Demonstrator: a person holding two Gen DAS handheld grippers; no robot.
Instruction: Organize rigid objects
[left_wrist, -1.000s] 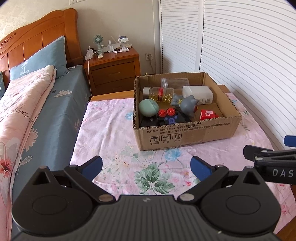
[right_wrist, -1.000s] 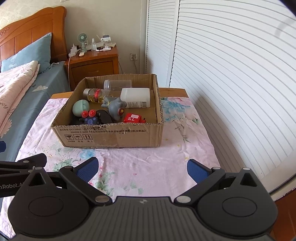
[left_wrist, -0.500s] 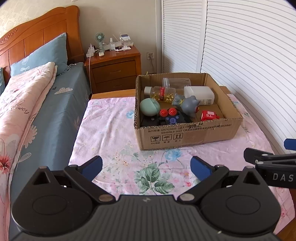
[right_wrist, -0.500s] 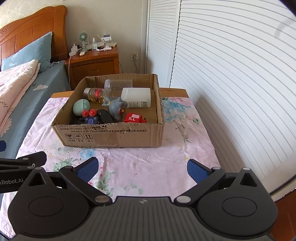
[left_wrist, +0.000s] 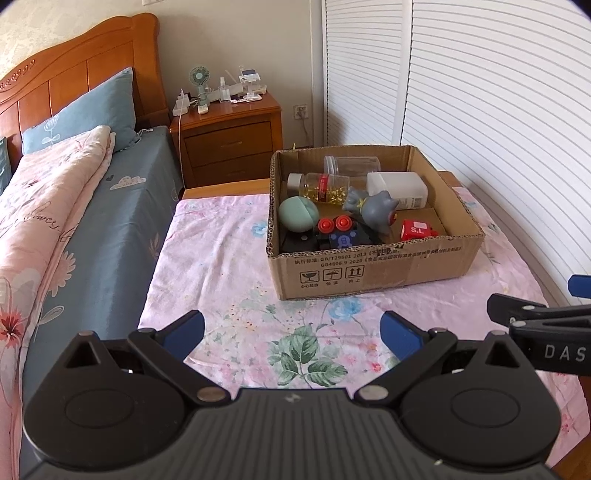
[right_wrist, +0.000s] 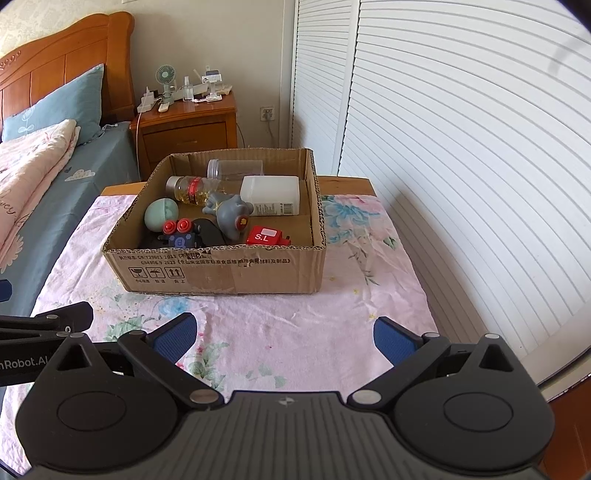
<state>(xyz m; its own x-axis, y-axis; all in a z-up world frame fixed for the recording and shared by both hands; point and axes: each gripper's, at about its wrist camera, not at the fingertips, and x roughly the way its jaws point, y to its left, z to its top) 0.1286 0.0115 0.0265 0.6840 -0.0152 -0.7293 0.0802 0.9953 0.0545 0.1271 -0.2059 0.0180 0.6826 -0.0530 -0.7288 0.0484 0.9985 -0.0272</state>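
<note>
A cardboard box stands on the table's pink floral cloth. It holds a grey figurine, a green egg, a pill bottle, a clear jar, a white bottle, a red block and a dark toy with red knobs. My left gripper is open and empty, short of the box. My right gripper is open and empty, also short of it.
A bed with a pink quilt and blue sheet lies to the left. A wooden nightstand with a fan and small items stands behind. White louvred doors run along the right. The right gripper shows at the left view's right edge.
Both grippers have drawn back and risen slightly, so the box looks a little farther. Both stay open and empty. Nothing in the box moved.
</note>
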